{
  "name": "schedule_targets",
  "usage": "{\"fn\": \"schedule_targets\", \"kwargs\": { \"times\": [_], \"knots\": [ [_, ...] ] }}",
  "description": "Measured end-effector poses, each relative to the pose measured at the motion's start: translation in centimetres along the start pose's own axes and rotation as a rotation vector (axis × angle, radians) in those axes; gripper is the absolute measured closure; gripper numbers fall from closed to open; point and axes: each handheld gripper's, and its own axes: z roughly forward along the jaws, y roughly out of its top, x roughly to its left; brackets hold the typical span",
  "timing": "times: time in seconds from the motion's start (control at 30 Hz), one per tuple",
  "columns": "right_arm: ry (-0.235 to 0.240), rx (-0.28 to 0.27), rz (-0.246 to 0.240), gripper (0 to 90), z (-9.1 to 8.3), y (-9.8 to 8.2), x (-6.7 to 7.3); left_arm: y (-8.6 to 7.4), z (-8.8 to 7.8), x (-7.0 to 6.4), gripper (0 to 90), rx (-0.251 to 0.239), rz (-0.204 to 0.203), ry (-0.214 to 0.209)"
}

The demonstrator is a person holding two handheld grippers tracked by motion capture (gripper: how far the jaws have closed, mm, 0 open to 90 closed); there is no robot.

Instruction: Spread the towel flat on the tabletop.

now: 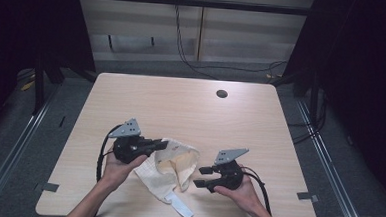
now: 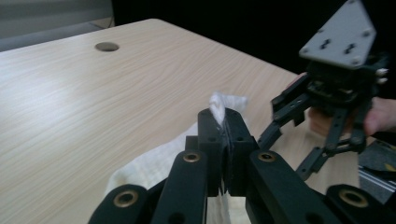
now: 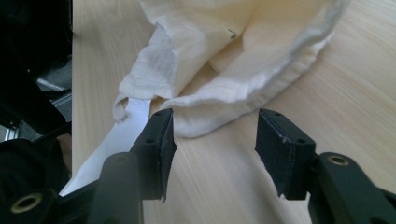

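Left tongs clamped on a fold of the cream cloth bag near the table front, right tongs apart just short of its rim w/ nothing between, so thin fabric could slip out; nothing else in the way.

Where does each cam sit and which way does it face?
High view: above the person's side, looking forward and down on the table; forearms, both hand-held grippers.
Left gripper view: on the left hand-held gripper, jaws shut on the cloth bag, facing the right hand-held gripper.
Right gripper view: on the right hand-held gripper, open jaws toward the bag.
All three share the bag.
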Motion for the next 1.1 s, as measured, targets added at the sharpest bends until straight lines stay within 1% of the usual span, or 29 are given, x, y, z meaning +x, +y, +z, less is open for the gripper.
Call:
{"fn": "schedule_targets", "kwargs": {
  "times": [0.07, 0.1, 0.17, 0.2, 0.23, 0.3, 0.33, 0.37, 0.43, 0.47, 0.5, 0.57, 0.63, 0.7, 0.77, 0.8, 0.83, 0.93, 0.97, 1.03, 1.07, 1.1],
  "knots": [
    [0.008, 0.003, -0.016, 52.2, 0.4, 0.2, 0.3, -0.2, -0.2, 0.2, 88.0, 0.005, -0.007, 0.006],
    [0.015, 0.013, -0.024, 53.8, 0.7, 0.2, 0.5, -0.6, -0.5, 0.6, 88.1, 0.009, -0.015, 0.023],
    [0.024, 0.027, -0.029, 53.9, 1.1, 0.2, 0.6, -0.9, -1.0, 0.8, 88.0, 0.010, -0.017, 0.039],
    [0.024, 0.027, -0.029, 53.9, 1.1, 0.2, 0.6, -0.9, -1.0, 0.8, 88.1, 0.010, -0.017, 0.039],
    [0.028, 0.034, -0.035, 53.9, 1.4, 0.2, 0.7, -1.1, -1.4, 1.0, 88.1, 0.013, -0.020, 0.047],
    [0.034, 0.049, -0.032, 51.0, 1.9, 0.3, 0.8, -1.9, -2.6, 1.3, 88.0, 0.019, -0.031, 0.045],
    [0.041, 0.050, -0.035, 51.1, 2.1, 0.3, 0.9, -2.3, -3.1, 1.4, 88.0, 0.023, -0.036, 0.061],
    [0.042, 0.048, -0.040, 51.1, 2.2, 0.4, 0.9, -2.7, -3.6, 1.5, 88.0, 0.020, -0.051, 0.058],
    [0.046, 0.050, -0.047, 51.8, 2.5, 0.6, 1.1, -3.4, -4.5, 1.9, 88.0, 0.025, -0.060, 0.082],
    [0.046, 0.050, -0.047, 51.8, 2.5, 0.6, 1.1, -3.4, -4.5, 1.9, 88.0, 0.025, -0.060, 0.082],
    [0.057, 0.054, -0.064, 53.2, 2.9, 0.8, 1.5, -3.9, -5.3, 2.6, 88.0, 0.021, -0.085, 0.090],
    [0.063, 0.058, -0.083, 54.0, 3.2, 1.1, 1.7, -4.5, -5.9, 3.1, 88.0, 0.021, -0.102, 0.103],
    [0.071, 0.060, -0.095, 55.5, 3.6, 1.4, 1.9, -5.0, -6.3, 3.5, 87.9, 0.024, -0.110, 0.119],
    [0.074, 0.088, -0.113, 56.7, 4.2, 1.4, 2.0, -5.3, -6.5, 3.7, 87.9, 0.022, -0.123, 0.124],
    [0.080, 0.106, -0.124, 56.5, 4.8, 1.2, 2.1, -5.4, -6.5, 3.9, 87.9, 0.028, -0.119, 0.131],
    [0.075, 0.117, -0.131, 56.6, 5.0, 1.1, 2.1, -5.4, -6.5, 3.9, 87.8, 0.028, -0.119, 0.131],
    [0.072, 0.123, -0.141, 56.6, 5.2, 1.1, 2.2, -5.6, -6.5, 4.1, 87.8, 0.027, -0.130, 0.130],
    [0.063, 0.120, -0.155, 56.5, 5.1, 0.9, 2.3, -5.7, -6.4, 4.1, 87.6, 0.031, -0.130, 0.134],
    [0.043, 0.113, -0.179, 58.3, 5.1, 0.7, 2.3, -5.8, -6.5, 4.1, 87.6, 0.029, -0.129, 0.139],
    [0.023, 0.086, -0.210, 58.7, 5.1, 0.3, 2.6, -5.8, -6.7, 4.2, 87.6, 0.023, -0.134, 0.143],
    [0.008, 0.080, -0.232, 59.0, 5.1, 0.1, 2.8, -5.8, -6.8, 4.3, 87.6, 0.017, -0.147, 0.142],
    [-0.006, 0.086, -0.254, 62.2, 5.1, 0.1, 3.0, -5.8, -6.9, 4.4, 87.8, 0.012, -0.154, 0.140]
  ]
}}
